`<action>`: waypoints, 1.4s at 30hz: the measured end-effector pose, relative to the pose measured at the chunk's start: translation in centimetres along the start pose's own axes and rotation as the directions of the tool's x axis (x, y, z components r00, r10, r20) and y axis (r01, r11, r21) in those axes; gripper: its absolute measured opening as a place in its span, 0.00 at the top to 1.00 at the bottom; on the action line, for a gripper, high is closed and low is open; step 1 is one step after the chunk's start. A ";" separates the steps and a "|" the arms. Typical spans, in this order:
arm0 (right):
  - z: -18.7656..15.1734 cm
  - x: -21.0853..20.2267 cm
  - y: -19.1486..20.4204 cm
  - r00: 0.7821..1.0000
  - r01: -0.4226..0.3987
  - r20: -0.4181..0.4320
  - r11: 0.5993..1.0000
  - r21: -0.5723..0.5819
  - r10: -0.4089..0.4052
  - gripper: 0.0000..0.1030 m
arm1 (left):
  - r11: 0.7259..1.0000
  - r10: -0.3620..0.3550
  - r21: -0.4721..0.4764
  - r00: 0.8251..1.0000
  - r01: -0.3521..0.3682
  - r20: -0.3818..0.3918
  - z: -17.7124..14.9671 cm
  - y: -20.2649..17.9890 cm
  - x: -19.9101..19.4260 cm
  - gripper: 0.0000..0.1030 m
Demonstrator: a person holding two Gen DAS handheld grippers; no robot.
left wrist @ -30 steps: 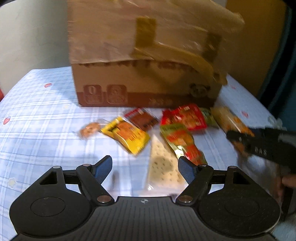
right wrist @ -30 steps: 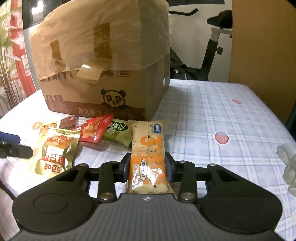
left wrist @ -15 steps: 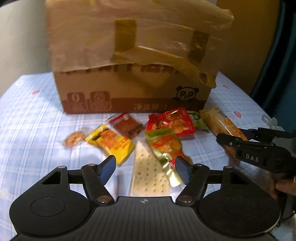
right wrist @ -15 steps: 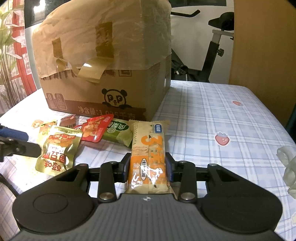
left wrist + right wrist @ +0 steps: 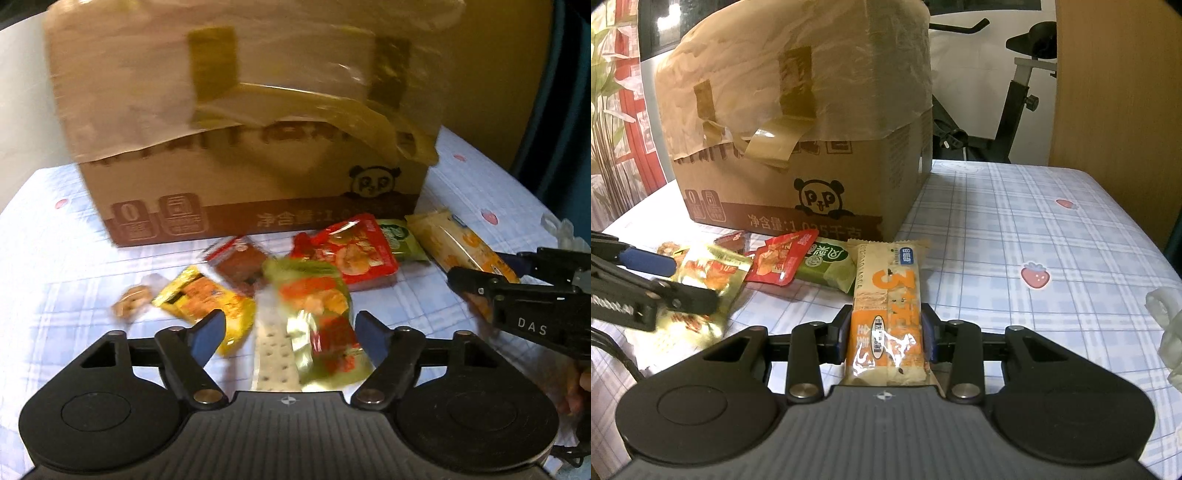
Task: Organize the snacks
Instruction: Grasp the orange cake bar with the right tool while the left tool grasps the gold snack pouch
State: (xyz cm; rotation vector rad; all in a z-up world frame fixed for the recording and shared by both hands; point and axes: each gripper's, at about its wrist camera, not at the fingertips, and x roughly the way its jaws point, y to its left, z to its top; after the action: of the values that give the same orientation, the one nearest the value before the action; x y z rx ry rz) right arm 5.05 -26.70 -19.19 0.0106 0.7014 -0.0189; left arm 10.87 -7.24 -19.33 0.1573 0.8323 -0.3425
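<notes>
The left gripper [image 5: 291, 332] has slid in over the pile since a second ago — the gold snack pouch [image 5: 317, 317] now sits between its fingers, jaws apart and opening, pads not pressing it. The right gripper [image 5: 886, 334] hasn't budged, clamped on the orange cracker pack [image 5: 886, 295] lying on the checked tablecloth [image 5: 1015, 240] — just in front of the cardboard box [image 5: 798, 147], beside the green packet [image 5: 827, 267].

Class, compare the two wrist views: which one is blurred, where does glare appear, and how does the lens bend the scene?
Left wrist view: motion-smeared, the cardboard box and gold snack pouch soft, glare on the pouch's foil. Right wrist view: sharp, print legible on the orange cracker pack, sheen on its clear wrapper. Both: fisheye, dark corners, the tablecloth grid bowed.
</notes>
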 end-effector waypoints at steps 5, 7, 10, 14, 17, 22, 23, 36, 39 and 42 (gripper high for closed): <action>0.0 0.0 0.0 1.000 0.000 -0.001 1.000 0.001 0.000 0.62 | 0.997 -0.004 -0.076 1.000 0.004 0.000 -0.9 2.7 -0.8 0.24; 0.0 0.0 0.0 1.000 0.001 -0.001 1.000 0.000 -0.001 0.62 | 0.995 0.011 -0.102 1.000 -0.012 -0.006 -1.2 3.7 -0.9 0.26; 0.0 0.1 0.0 1.000 0.001 -0.001 1.000 -0.001 -0.001 0.62 | 0.990 0.013 -0.142 1.000 -0.013 0.000 -1.3 4.9 -1.4 0.29; 0.0 0.1 0.0 1.000 0.001 -0.001 1.000 -0.001 -0.001 0.62 | 0.986 0.040 -0.162 0.999 -0.039 0.005 -1.4 5.9 -2.0 0.32; 0.0 0.1 0.0 1.000 0.001 -0.001 1.000 0.000 -0.001 0.62 | 0.980 0.028 -0.197 1.000 -0.027 0.002 -1.7 6.4 -2.1 0.32; 0.0 0.1 0.0 1.000 0.001 -0.002 1.000 -0.001 -0.001 0.62 | 0.985 0.026 -0.169 1.000 -0.024 0.011 -1.3 5.4 -2.3 0.29; 0.0 0.1 0.0 1.000 0.001 -0.001 1.000 0.000 -0.001 0.62 | 0.987 0.026 -0.158 1.000 -0.024 0.012 -1.1 5.1 -2.2 0.27; 0.0 0.1 0.0 1.000 0.001 -0.002 1.000 0.000 -0.001 0.62 | 0.994 0.054 -0.095 0.997 -0.058 -0.046 -1.3 3.9 -0.1 0.44; 0.0 0.1 0.0 1.000 0.000 -0.002 1.000 0.001 0.000 0.62 | 0.991 0.050 -0.121 0.998 -0.053 -0.026 -1.8 4.7 -0.9 0.48; 0.0 0.1 0.0 1.000 0.001 -0.002 1.000 0.000 -0.001 0.62 | 0.989 0.046 -0.141 0.999 -0.045 0.001 -2.2 5.4 -2.1 0.48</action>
State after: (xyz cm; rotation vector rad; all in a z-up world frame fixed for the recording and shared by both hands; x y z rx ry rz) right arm 5.16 -26.69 -19.26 0.0104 0.7038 -0.0194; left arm 9.99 -1.11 -19.17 0.0440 0.8446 -0.2400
